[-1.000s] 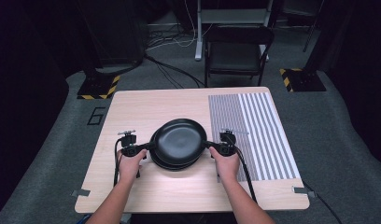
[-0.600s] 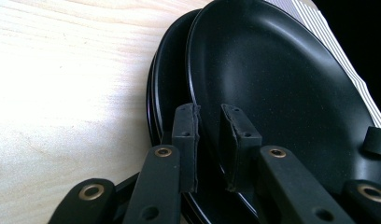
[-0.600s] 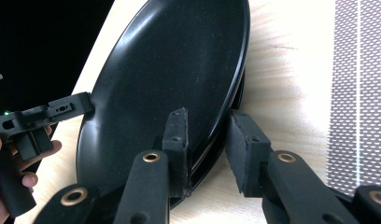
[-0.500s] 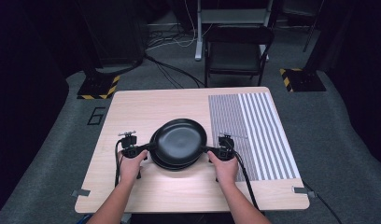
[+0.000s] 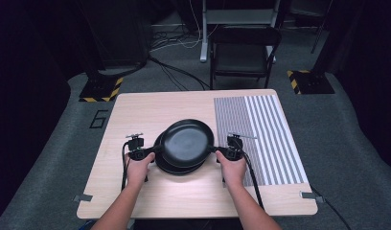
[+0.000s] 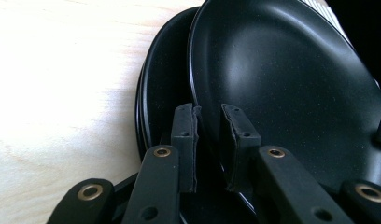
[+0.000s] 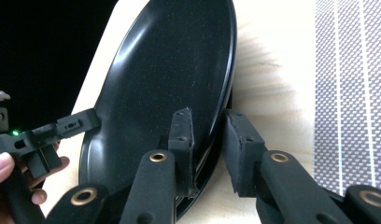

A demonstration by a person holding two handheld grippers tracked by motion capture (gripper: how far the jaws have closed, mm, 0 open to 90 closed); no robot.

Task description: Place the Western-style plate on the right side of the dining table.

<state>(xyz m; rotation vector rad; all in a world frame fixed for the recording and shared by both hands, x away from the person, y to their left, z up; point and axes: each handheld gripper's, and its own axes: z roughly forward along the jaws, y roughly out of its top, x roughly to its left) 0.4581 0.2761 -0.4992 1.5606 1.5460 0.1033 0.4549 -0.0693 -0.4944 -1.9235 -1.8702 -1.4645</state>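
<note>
Two black plates sit mid-table. The upper black plate (image 5: 186, 140) (image 6: 291, 79) (image 7: 165, 79) is held off the lower black plate (image 5: 177, 168) (image 6: 163, 88), tilted, with a gripper on each side. My left gripper (image 5: 154, 150) (image 6: 209, 140) is shut on the upper plate's left rim, which runs between its pads (image 6: 185, 135). Opposite it, my right gripper (image 5: 218, 150) (image 7: 208, 144) is shut on the right rim. In the right gripper view the left gripper (image 7: 44, 135) and the fingers of a hand appear beyond the plate.
The wooden table (image 5: 150, 108) carries a grey-and-white striped mat (image 5: 260, 134) on its right part, just right of my right gripper. A dark chair (image 5: 244, 52) stands behind the table's far edge. Cables trail from both grippers toward the near edge.
The upper plate has risen slightly and shifted away from me, so more of the lower plate shows beneath it. Both grippers moved with it.
</note>
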